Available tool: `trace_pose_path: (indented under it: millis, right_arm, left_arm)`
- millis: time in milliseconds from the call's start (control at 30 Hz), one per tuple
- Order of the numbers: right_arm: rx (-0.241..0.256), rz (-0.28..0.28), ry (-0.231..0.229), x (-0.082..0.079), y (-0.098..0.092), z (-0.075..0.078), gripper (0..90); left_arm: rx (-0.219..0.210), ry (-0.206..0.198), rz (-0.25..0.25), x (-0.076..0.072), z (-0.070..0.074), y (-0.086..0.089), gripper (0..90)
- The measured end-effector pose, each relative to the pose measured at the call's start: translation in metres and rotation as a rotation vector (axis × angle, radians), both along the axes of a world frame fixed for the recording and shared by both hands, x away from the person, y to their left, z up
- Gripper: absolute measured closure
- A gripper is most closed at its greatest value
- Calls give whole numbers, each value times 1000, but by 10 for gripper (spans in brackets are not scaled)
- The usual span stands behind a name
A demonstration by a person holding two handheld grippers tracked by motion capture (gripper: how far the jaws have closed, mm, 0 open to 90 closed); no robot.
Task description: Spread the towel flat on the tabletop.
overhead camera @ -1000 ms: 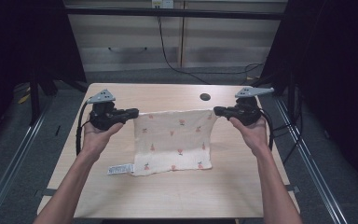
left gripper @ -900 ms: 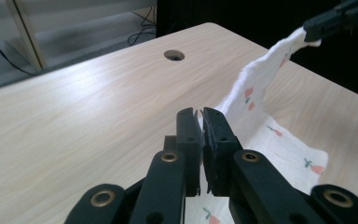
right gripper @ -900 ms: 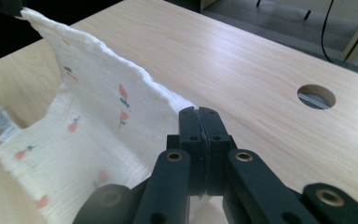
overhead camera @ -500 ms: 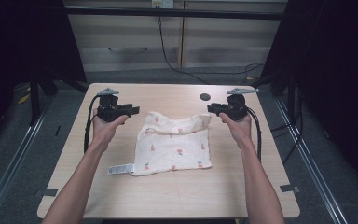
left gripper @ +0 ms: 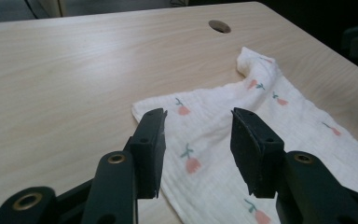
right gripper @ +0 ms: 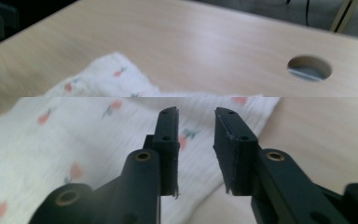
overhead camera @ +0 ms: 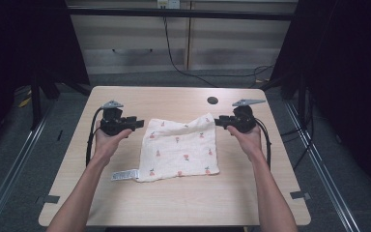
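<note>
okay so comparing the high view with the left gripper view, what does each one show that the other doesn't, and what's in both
High view alone: the person's forearms and hands, the right gripper at the cloth's far right corner, the white label at the cloth's near left corner, the floor and cabinets beyond the table.

Left gripper view alone: the left gripper close up, jaws open with a gap between them, over the cloth's left corner without pinching it, and the tulip print in detail.

Both: the cloth spread on the table, its far right corner bunched up, and the round hole in the tabletop.

One cloth [overhead camera: 181, 147], one table [overhead camera: 174, 203], two claws, left [overhead camera: 137, 123] and right [overhead camera: 217, 121], one table hole [overhead camera: 212, 100]
</note>
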State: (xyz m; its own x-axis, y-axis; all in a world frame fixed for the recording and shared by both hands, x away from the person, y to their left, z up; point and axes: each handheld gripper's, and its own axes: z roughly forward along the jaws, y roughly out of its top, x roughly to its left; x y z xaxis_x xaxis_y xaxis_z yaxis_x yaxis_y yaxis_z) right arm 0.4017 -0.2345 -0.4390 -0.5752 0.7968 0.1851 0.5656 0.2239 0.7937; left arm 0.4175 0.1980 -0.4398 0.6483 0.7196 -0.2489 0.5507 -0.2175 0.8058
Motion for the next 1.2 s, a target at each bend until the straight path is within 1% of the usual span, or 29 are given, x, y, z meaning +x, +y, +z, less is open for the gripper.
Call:
trace_pose_path:
  millis: [33,67,100,133,167,233,267,300,333,400,433,467,500,533,567,633,733,767,900,933,967,1000,1033,1067,1100,1133,1167,1200]
  right_arm:
    - [-9,22,11,-4,3,-6,720]
    - [-34,40,20,-8,6,-12,720]
    - [-41,48,32,-12,9,-18,725]
    - [-39,65,49,-15,11,-24,740]
    - [-47,77,64,-20,14,-31,745]
    - [-61,96,87,-24,19,-41,749]
    - [-69,103,97,-27,21,-46,749]
    - [-75,109,107,-29,23,-50,749]
    - [-81,112,112,-32,24,-53,748]
    - [-87,117,118,-35,25,-58,741]
    - [-100,116,128,-39,25,-61,736]
    - [-114,121,132,-41,26,-63,730]
    - [-114,121,132,-41,26,-63,730]
    - [-105,127,118,-49,25,-64,730]
    - [-116,129,112,-52,25,-64,730]
    - [-121,131,117,-60,24,-63,726]
    - [-137,146,112,-71,22,-62,718]
    - [-147,150,113,-73,22,-61,718]
    - [-163,145,109,-84,18,-60,708]
    - [-169,142,105,-86,17,-60,708]
    - [-173,136,107,-87,17,-60,705]
    - [-182,131,112,-88,16,-59,704]
    - [-190,129,101,-88,15,-59,704]
    - [-194,120,98,-88,15,-59,704]
    - [-190,113,103,-87,15,-59,697]
    - [-178,112,106,-86,14,-59,683]
    - [-178,112,106,-86,14,-59,683]
    - [-160,116,105,-85,14,-60,675]
  left_arm:
    - [-5,1,-20,-5,-3,0,559]
    - [-4,5,-41,-10,-7,0,578]
    - [0,7,-63,-15,-11,-1,605]
    - [24,11,-89,-21,-17,-3,627]
    - [41,15,-99,-24,-20,-4,627]
    - [47,37,-116,-29,-30,-5,626]
    - [50,48,-132,-32,-35,-7,627]
    - [65,55,-149,-35,-40,-9,630]
    - [89,64,-176,-37,-46,-11,631]
    - [109,71,-182,-40,-53,-13,630]
    - [106,72,-178,-41,-55,-14,628]
    - [113,71,-172,-41,-58,-14,618]
    - [113,71,-172,-41,-58,-14,610]
    - [123,70,-179,-42,-59,-15,604]
    - [131,67,-175,-42,-59,-16,598]
    - [132,74,-174,-42,-60,-15,595]
    - [151,67,-187,-45,-63,-17,595]
    - [149,58,-190,-46,-63,-18,595]
    - [162,52,-217,-50,-63,-21,594]
    - [166,48,-225,-52,-63,-21,593]
    - [175,39,-230,-53,-63,-21,591]
    - [176,38,-237,-56,-63,-21,586]
    - [188,30,-248,-59,-63,-22,571]
    - [208,13,-249,-62,-63,-22,570]
    - [217,4,-246,-65,-63,-23,569]
    - [212,12,-250,-66,-63,-23,557]
    - [212,12,-250,-66,-63,-23,554]
    - [201,18,-253,-68,-63,-22,553]
